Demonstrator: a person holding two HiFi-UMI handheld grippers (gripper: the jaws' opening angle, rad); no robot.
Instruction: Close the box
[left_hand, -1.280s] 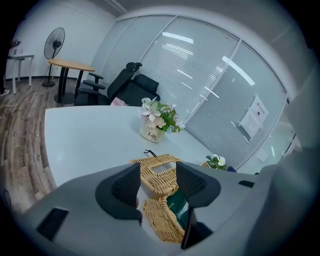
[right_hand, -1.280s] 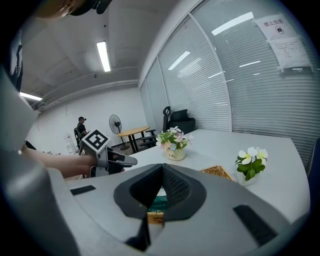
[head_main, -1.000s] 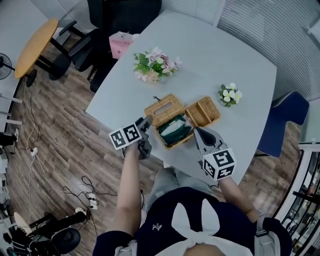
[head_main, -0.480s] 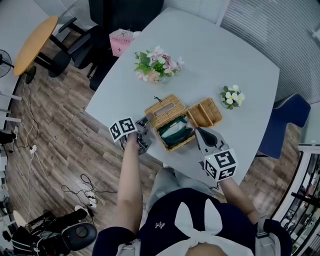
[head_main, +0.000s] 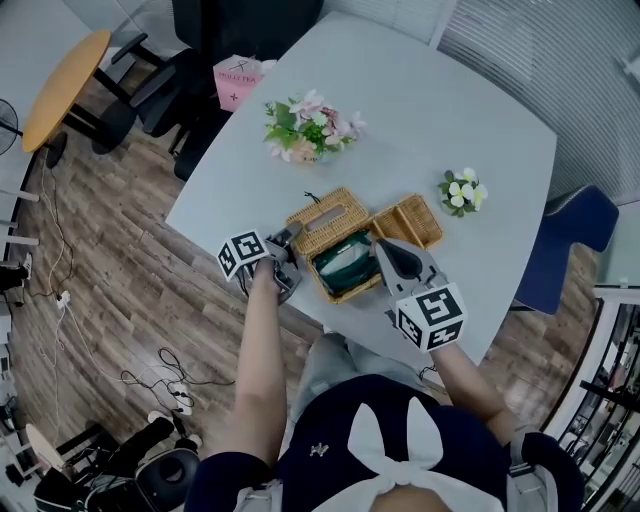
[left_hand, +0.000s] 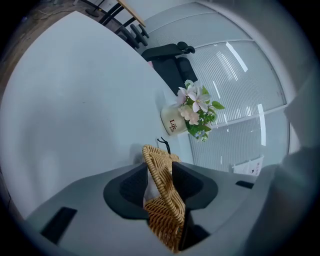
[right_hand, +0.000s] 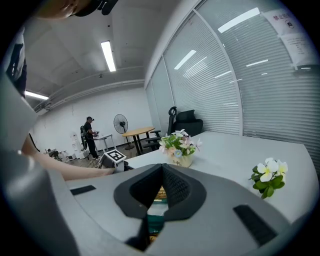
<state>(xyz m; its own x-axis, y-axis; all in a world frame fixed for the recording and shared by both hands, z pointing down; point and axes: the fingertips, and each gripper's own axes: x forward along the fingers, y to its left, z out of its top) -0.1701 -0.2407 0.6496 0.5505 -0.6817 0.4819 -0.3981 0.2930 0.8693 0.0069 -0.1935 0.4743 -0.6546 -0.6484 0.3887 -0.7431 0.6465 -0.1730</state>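
Since a moment ago our left gripper (left_hand: 159, 171) has sunk and rolled, its jaws closing onto the wicker lid (left_hand: 161, 205), whose edge now touches both pads. Our right gripper (right_hand: 161, 175), jaws together and empty, has slid over the open box (head_main: 330, 288) on the tabletop (head_main: 450, 130). Beyond stands a flower pot (left_hand: 174, 124).

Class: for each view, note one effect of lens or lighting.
Head view: even light, sharp, faint shadows on the white table. Left gripper view: fisheye bows the table edge; ceiling lights glare on the glass wall; wicker lid crisp. Right gripper view: black vignette corners, bright ceiling strip light.
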